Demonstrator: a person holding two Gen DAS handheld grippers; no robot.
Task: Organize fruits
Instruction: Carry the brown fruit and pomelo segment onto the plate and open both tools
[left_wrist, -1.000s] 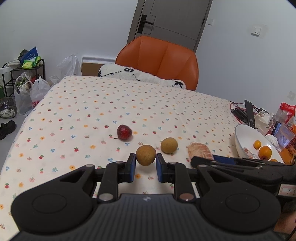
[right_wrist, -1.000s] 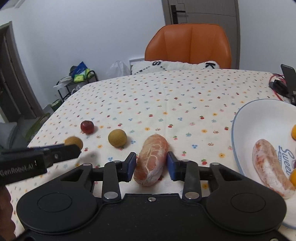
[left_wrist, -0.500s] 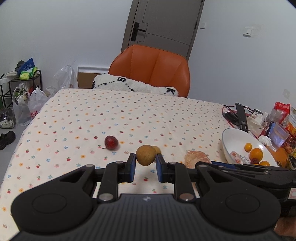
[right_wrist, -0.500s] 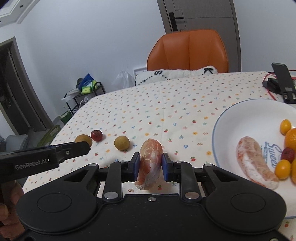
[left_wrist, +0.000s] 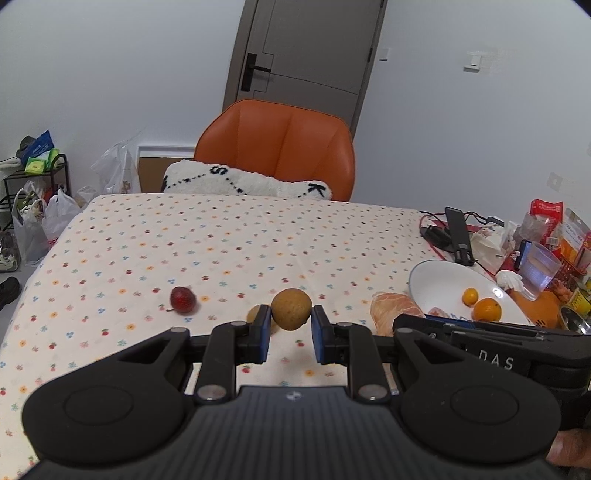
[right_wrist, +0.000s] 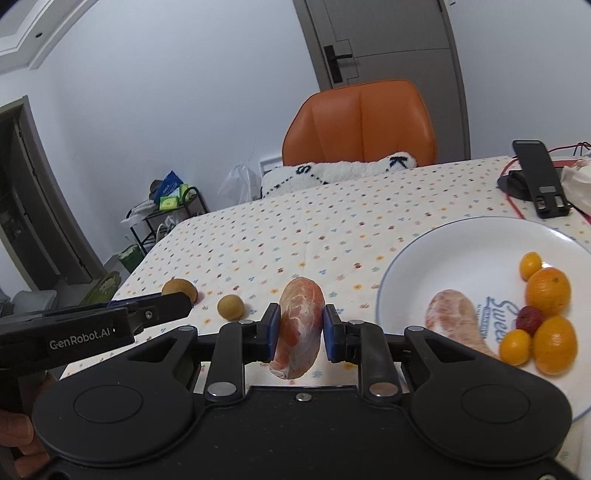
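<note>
My left gripper (left_wrist: 290, 328) is shut on a round brown fruit (left_wrist: 291, 309) and holds it above the floral tablecloth. Behind its left finger a second brown fruit (left_wrist: 255, 314) lies half hidden, and a dark red fruit (left_wrist: 183, 299) sits further left. My right gripper (right_wrist: 298, 332) is shut on a peeled pink citrus segment (right_wrist: 300, 325), lifted just left of the white plate (right_wrist: 461, 251). On the plate lie another peeled segment (right_wrist: 454, 317), several oranges (right_wrist: 548, 291) and a small red fruit (right_wrist: 529, 319). The loose brown fruit (right_wrist: 230, 307) lies on the cloth between the grippers.
An orange chair (left_wrist: 277, 147) with a white cushion (left_wrist: 247, 181) stands at the table's far edge. A phone stand (right_wrist: 535, 177), cables, snack packets (left_wrist: 554, 229) and a plastic cup (left_wrist: 541, 266) crowd the right side. Bags and a rack (left_wrist: 33, 206) stand on the floor at left.
Both grippers have risen from the cloth with their fruit. The right gripper closed on the segment and carried it toward the plate. The left gripper moved right with the brown fruit.
</note>
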